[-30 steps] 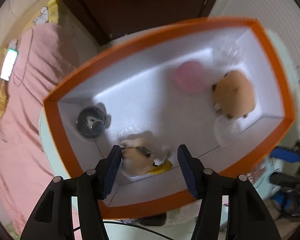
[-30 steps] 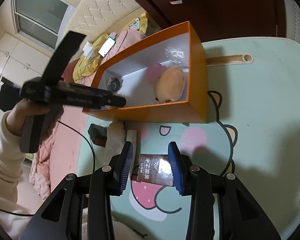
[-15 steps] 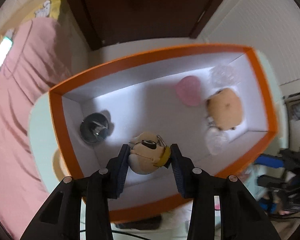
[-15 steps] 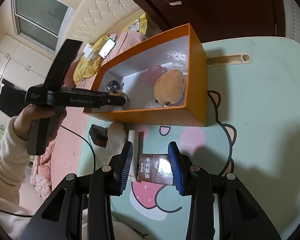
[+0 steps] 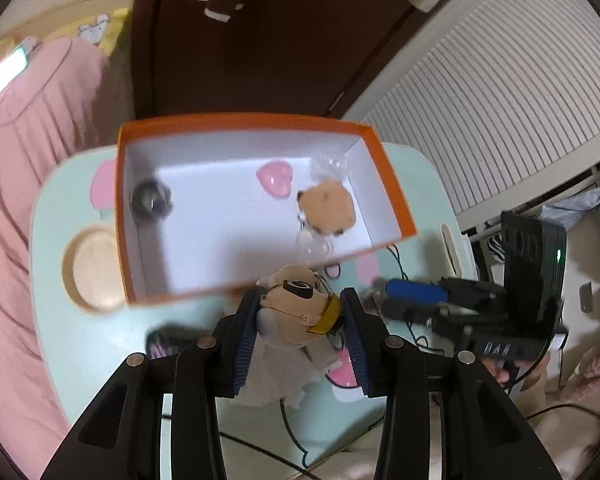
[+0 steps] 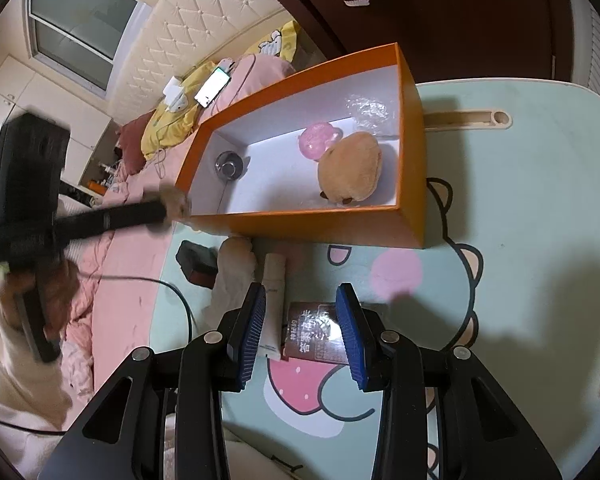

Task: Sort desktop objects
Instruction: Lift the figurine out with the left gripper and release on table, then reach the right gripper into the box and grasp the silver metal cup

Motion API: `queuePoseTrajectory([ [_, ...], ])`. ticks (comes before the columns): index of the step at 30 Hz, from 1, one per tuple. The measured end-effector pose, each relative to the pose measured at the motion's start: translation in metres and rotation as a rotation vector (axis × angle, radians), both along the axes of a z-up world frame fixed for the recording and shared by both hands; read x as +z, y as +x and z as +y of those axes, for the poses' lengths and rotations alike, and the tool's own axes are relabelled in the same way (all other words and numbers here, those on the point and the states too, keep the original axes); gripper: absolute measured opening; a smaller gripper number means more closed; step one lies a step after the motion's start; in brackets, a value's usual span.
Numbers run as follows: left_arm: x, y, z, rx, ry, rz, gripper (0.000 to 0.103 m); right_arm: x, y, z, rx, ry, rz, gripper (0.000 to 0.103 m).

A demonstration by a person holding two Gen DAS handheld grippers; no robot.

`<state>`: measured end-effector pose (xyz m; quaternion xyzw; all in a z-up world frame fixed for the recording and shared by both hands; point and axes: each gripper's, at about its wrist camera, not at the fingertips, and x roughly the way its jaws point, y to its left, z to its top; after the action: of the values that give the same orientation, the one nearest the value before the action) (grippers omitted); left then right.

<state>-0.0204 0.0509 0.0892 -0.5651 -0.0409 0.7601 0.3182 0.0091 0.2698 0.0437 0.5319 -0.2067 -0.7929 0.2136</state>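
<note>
Gripping a small dog figurine (image 5: 296, 312) between closed jaws, the left gripper (image 5: 300, 320) held above the near edge of the orange box (image 5: 392, 184), over the bench (image 5: 80, 332) rather than over the box floor. Hovering low over the bench, the right gripper (image 6: 302, 320) with jaws open and holding nothing, a dark sachet (image 6: 314, 332) lying between them and a white tube (image 6: 272, 308) just beside its left jaw.

Lying inside the box: a tan plush (image 6: 350, 172), a pink heart (image 6: 318, 140) touching it, a round metal piece (image 6: 228, 164) at the far end, and some clear wrapping, hard to make out. Waiting outside on the bench: the sachet, the tube, a pale crumpled cloth (image 6: 230, 276) and a small black block (image 6: 196, 264). Judged roughly half sorted, with the figurine still in hand.

Compared with half a second ago: left gripper drawn back and up from inside the box, the figurine carried out past the near wall instead of released. One second ago, left jaws wide around the figurine on the box floor. Right gripper unchanged in place throughout.
</note>
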Motion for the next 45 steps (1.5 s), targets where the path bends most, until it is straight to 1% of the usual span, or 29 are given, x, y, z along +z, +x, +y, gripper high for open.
queuePoseTrajectory([
  [3,-0.014,0.017,-0.005,-0.02,0.034,-0.018,0.039,0.001,0.003,-0.003,0.003,0.01,-0.003,0.038],
  [5,-0.024,0.028,-0.013,-0.016,0.052,-0.021,0.039,0.001,0.004,-0.006,0.006,0.015,-0.007,0.038],
  [7,-0.033,0.037,-0.019,-0.017,0.054,-0.026,0.039,0.001,0.005,-0.008,0.009,0.024,-0.012,0.038],
  [9,-0.04,0.045,-0.023,-0.011,0.035,-0.013,0.039,0.001,0.005,-0.011,0.014,0.034,-0.013,0.038],
  [12,-0.053,0.054,-0.029,0.021,-0.023,0.025,0.039,0.003,0.004,-0.016,0.022,0.048,-0.013,0.038],
  [15,-0.061,0.055,-0.035,0.05,-0.042,0.047,0.039,0.005,0.003,-0.02,0.029,0.061,-0.01,0.038],
  [18,-0.065,0.056,-0.034,0.073,-0.054,0.105,0.039,0.008,-0.001,-0.024,0.043,0.073,-0.009,0.038],
  [19,-0.065,0.057,-0.035,0.08,-0.052,0.122,0.041,0.01,-0.003,-0.027,0.049,0.079,-0.008,0.038],
  [21,-0.068,0.057,-0.034,0.084,-0.044,0.146,0.052,0.013,-0.006,-0.031,0.063,0.089,-0.005,0.038],
  [22,-0.068,0.058,-0.034,0.084,-0.038,0.163,0.062,0.016,-0.009,-0.033,0.071,0.09,-0.001,0.038],
  [23,-0.068,0.061,-0.035,0.082,-0.031,0.187,0.069,0.02,-0.012,-0.036,0.08,0.092,0.007,0.038],
  [26,-0.068,0.071,-0.038,0.064,-0.039,0.261,0.078,0.034,-0.021,-0.045,0.109,0.093,0.037,0.038],
  [30,-0.073,0.08,-0.035,0.061,-0.095,0.35,0.081,0.05,-0.042,-0.064,0.149,0.095,0.076,0.038],
  [33,-0.078,0.082,-0.036,0.099,-0.13,0.383,0.082,0.056,-0.065,-0.087,0.19,0.133,0.099,0.038],
  [36,-0.082,0.082,-0.045,0.149,-0.127,0.399,0.085,0.054,-0.086,-0.11,0.231,0.173,0.107,0.039],
  [37,-0.083,0.082,-0.048,0.162,-0.127,0.404,0.088,0.053,-0.093,-0.119,0.246,0.192,0.105,0.047],
  [38,-0.084,0.082,-0.05,0.175,-0.133,0.412,0.09,0.049,-0.101,-0.13,0.267,0.218,0.101,0.062],
  [39,-0.085,0.082,-0.052,0.188,-0.139,0.422,0.09,0.047,-0.106,-0.136,0.276,0.239,0.104,0.068],
  [40,-0.085,0.082,-0.054,0.197,-0.144,0.427,0.092,0.045,-0.11,-0.142,0.285,0.259,0.109,0.071],
  [43,-0.088,0.081,-0.057,0.213,-0.135,0.425,0.097,0.04,-0.123,-0.159,0.309,0.337,0.14,0.071],
  [45,-0.089,0.08,-0.056,0.208,-0.128,0.425,0.099,0.037,-0.131,-0.169,0.338,0.402,0.166,0.071],
])
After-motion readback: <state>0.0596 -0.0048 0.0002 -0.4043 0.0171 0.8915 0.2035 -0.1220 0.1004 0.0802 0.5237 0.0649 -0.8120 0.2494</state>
